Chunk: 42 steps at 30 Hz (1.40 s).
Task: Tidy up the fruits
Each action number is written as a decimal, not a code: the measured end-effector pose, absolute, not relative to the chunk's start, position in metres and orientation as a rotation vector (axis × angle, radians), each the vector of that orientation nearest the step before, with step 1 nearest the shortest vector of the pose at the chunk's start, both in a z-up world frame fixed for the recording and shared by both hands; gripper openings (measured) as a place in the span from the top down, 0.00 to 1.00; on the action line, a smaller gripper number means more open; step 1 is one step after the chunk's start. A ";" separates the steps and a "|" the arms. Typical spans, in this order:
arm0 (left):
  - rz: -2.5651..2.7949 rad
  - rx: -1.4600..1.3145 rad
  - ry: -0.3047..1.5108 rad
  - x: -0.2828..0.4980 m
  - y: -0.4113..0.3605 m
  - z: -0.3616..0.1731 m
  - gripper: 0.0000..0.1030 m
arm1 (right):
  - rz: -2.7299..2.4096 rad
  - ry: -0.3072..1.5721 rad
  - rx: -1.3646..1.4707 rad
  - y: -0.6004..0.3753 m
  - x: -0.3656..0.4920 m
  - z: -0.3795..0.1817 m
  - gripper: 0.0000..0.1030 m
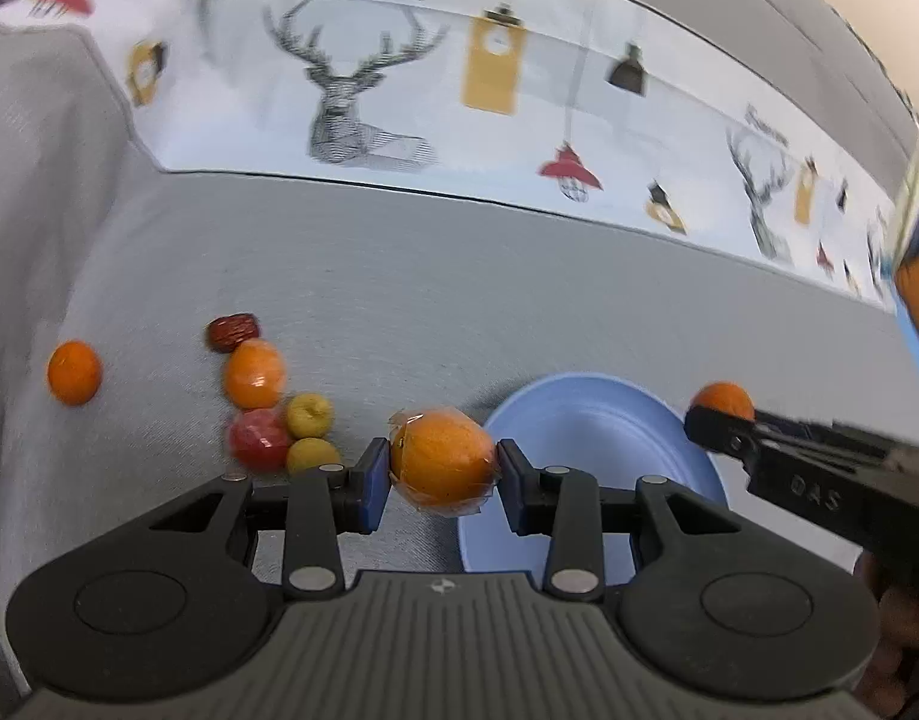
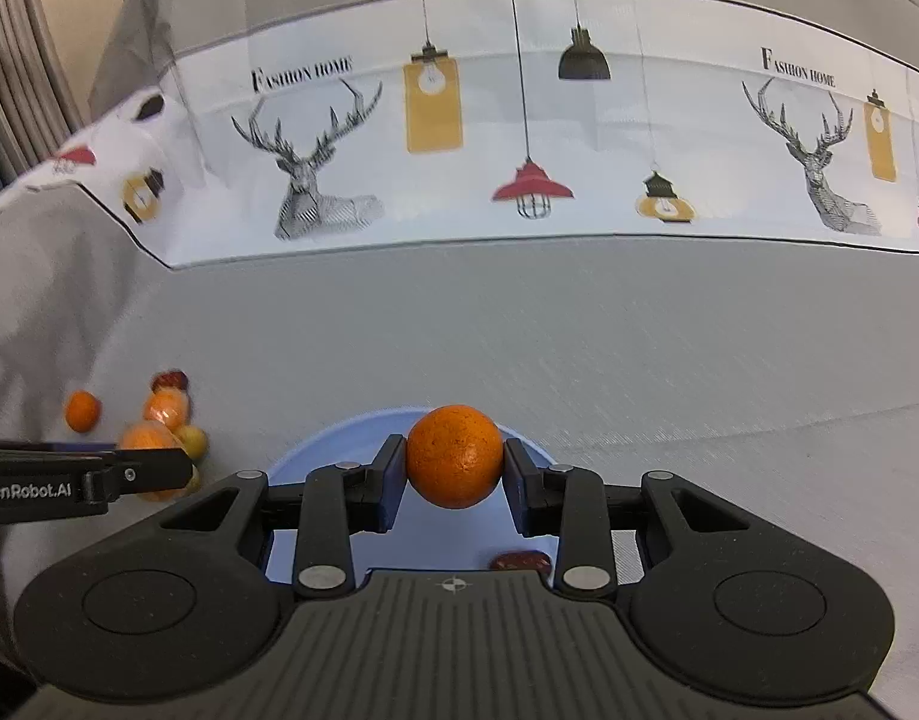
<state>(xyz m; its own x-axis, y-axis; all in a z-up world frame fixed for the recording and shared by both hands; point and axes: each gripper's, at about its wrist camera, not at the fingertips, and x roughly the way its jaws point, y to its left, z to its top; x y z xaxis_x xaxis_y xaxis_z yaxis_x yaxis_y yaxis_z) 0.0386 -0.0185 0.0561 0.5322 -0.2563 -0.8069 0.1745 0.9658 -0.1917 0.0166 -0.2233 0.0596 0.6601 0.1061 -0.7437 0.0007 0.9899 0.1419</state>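
Fruits lie loose on a grey sofa seat (image 1: 399, 300), whose back carries a white printed cloth (image 2: 519, 120). That cloth reads "FASHION HOME" 2 times in the right wrist view, beside drawn stags and lamps. "GenRobot.AI" is printed on the left gripper's side there, and "DAS" shows on the right gripper in the left wrist view.

Toward the seat's left edge I count 6 loose pieces: 2 oranges (image 1: 74, 372), 1 of them plastic-wrapped, 1 red date (image 1: 233, 332), 1 red fruit (image 1: 258, 438) and 2 small yellow fruits (image 1: 308, 415).

Left gripper (image 1: 443, 468) is clamped on 1 plastic-wrapped orange (image 1: 443, 457), just beside the left rim of 1 blue plate (image 1: 591, 420). Right gripper (image 2: 455, 465) is clamped on 1 bare orange (image 2: 455, 455) over that plate, where 1 more date (image 2: 519, 561) lies.
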 end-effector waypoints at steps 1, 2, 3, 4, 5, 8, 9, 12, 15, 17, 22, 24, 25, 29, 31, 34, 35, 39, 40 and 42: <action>-0.270 -0.069 0.972 0.037 -0.023 0.056 0.60 | 0.054 0.858 0.126 -0.223 0.017 0.058 0.65; -0.286 -0.042 0.965 0.035 -0.029 0.055 0.60 | 0.050 0.865 0.122 -0.223 0.017 0.057 0.65; -0.301 -0.018 0.959 0.033 -0.034 0.055 0.60 | 0.047 0.871 0.120 -0.224 0.017 0.056 0.65; -0.316 0.008 0.954 0.031 -0.039 0.054 0.60 | 0.046 0.874 0.119 -0.224 0.017 0.055 0.65; -0.331 0.031 0.949 0.028 -0.044 0.053 0.60 | 0.045 0.876 0.117 -0.224 0.017 0.055 0.65; -0.379 0.077 0.939 0.021 -0.056 0.050 0.60 | 0.043 0.882 0.117 -0.225 0.018 0.055 0.65; -0.390 0.088 0.935 0.019 -0.059 0.050 0.60 | 0.041 0.885 0.117 -0.225 0.018 0.054 0.65; -0.412 0.104 0.930 0.017 -0.065 0.048 0.60 | 0.040 0.895 0.113 -0.225 0.019 0.053 0.65; -0.424 0.105 0.936 0.018 -0.069 0.046 0.60 | 0.043 0.903 0.106 -0.224 0.019 0.052 0.65; -0.431 0.115 0.937 0.018 -0.072 0.045 0.60 | 0.046 0.906 0.102 -0.223 0.019 0.051 0.65; -0.444 0.154 0.939 0.017 -0.082 0.039 0.60 | 0.045 0.913 0.094 -0.222 0.019 0.049 0.65; -0.453 0.172 0.942 0.015 -0.086 0.037 0.60 | 0.045 0.915 0.093 -0.222 0.019 0.049 0.65; -0.457 0.178 0.942 0.014 -0.088 0.036 0.60 | 0.045 0.916 0.093 -0.222 0.019 0.049 0.65; -0.466 0.196 0.934 0.012 -0.091 0.035 0.60 | 0.047 0.920 0.090 -0.222 0.020 0.049 0.65; -0.462 0.190 0.937 0.013 -0.090 0.035 0.60 | 0.049 0.921 0.087 -0.222 0.020 0.048 0.65; -0.459 0.185 0.938 0.014 -0.090 0.035 0.60 | 0.049 0.924 0.086 -0.221 0.020 0.047 0.65; -0.460 0.184 0.938 0.014 -0.091 0.035 0.60 | 0.050 0.925 0.086 -0.221 0.020 0.047 0.65; -0.462 0.187 0.938 0.013 -0.092 0.036 0.60 | 0.053 0.928 0.082 -0.220 0.020 0.046 0.65; -0.462 0.185 0.938 0.014 -0.092 0.036 0.60 | 0.053 0.928 0.081 -0.220 0.020 0.046 0.65; -0.461 0.183 0.939 0.014 -0.092 0.036 0.60 | 0.053 0.929 0.081 -0.220 0.020 0.046 0.65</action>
